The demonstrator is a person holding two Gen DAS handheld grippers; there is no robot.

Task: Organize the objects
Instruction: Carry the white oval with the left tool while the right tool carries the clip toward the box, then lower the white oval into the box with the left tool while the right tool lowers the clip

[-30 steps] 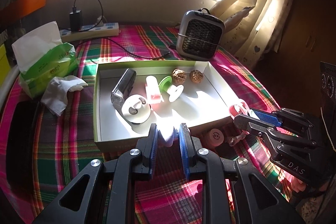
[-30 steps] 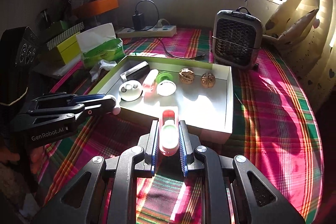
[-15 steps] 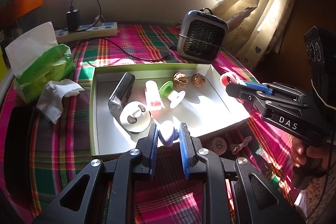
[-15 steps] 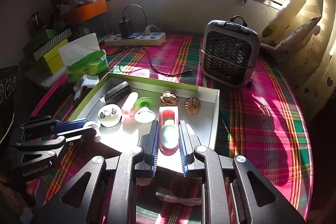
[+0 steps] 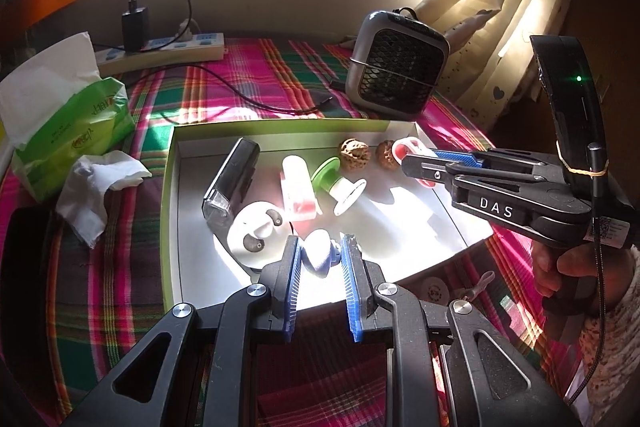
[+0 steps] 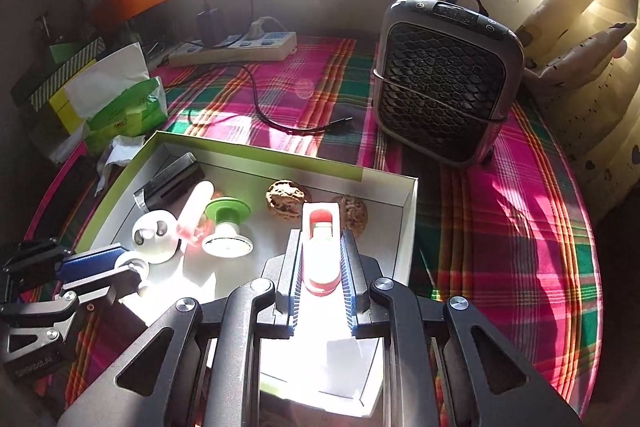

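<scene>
A white box with a green rim [image 5: 170, 187] [image 6: 248, 149] lies on the plaid cloth. Inside it are a black device [image 5: 232, 183], a white round piece [image 5: 256, 235], a pink tube [image 5: 296, 187], a green-and-white spool [image 5: 340, 183] and two walnuts [image 5: 354, 153] [image 6: 287, 202]. My left gripper [image 5: 320, 259] is shut on a small pale rounded object [image 5: 318, 257] over the box's near edge. My right gripper [image 6: 320, 267] is shut on a red-and-white oblong item [image 6: 321, 251] above the box's right side, close to the walnuts.
A grey heater [image 6: 444, 83] stands behind the box on the right. A power strip [image 5: 160, 49] with a charger and black cable lies at the back. A green tissue pack [image 5: 68, 119] and a crumpled tissue [image 5: 96, 195] are at left. Small items [image 5: 434, 289] lie outside the box's front.
The right gripper carried the red-and-white item from outside the box's front edge to above its right side near the walnuts. The left gripper edged forward over the box's near rim, still holding its object.
</scene>
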